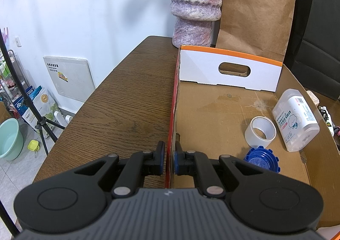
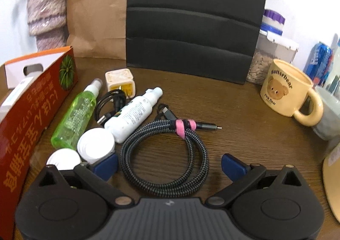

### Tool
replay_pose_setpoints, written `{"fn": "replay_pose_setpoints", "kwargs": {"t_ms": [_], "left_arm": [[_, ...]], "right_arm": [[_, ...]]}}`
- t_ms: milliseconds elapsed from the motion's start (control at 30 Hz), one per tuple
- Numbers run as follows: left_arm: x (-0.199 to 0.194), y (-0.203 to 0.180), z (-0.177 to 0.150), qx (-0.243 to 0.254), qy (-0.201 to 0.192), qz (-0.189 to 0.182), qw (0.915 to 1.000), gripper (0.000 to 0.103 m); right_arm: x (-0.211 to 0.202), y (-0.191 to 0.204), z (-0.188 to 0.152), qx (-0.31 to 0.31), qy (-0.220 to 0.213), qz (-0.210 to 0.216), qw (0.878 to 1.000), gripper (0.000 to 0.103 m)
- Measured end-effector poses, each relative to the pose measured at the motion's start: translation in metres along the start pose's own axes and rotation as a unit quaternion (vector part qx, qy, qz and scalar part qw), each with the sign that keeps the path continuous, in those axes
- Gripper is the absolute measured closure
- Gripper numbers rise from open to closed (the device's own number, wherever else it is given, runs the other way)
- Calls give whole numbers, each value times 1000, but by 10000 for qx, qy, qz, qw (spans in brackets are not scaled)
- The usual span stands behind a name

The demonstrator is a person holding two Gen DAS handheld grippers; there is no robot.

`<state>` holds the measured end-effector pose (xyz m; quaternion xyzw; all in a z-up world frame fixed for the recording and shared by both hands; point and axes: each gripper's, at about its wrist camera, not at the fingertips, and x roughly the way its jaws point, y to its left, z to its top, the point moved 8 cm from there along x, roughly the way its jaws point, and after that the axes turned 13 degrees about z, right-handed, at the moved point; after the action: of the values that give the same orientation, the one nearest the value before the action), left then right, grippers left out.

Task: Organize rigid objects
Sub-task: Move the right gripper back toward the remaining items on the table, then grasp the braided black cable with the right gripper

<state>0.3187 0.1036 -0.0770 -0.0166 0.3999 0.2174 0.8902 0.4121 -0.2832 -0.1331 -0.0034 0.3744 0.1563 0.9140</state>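
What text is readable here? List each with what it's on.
"Butterbear": cream mug, above the bear.
"Pink Bear": same mug, below the bear.
Red box wall: large Asian characters, not legible to me.
White bottle label: too small.
Wall panel sticker: too blurred.

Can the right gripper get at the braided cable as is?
Probably yes. The right gripper is open, and the coiled braided cable lies flat on the table directly ahead between its fingers. The white cap crowds the left fingertip.
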Motion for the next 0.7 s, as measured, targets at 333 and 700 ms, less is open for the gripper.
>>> {"fn": "replay_pose_setpoints", "kwargs": {"t_ms": [333,700], "left_arm": [[0,1,0,-7,7,-6,10000,93],[0,3,-1,-15,-3,7,10000,93]], "right_arm": [[9,-6,2,269,-344,39,9990,0],[-1,-6,4,222,-466,-155,9985,15]]}}
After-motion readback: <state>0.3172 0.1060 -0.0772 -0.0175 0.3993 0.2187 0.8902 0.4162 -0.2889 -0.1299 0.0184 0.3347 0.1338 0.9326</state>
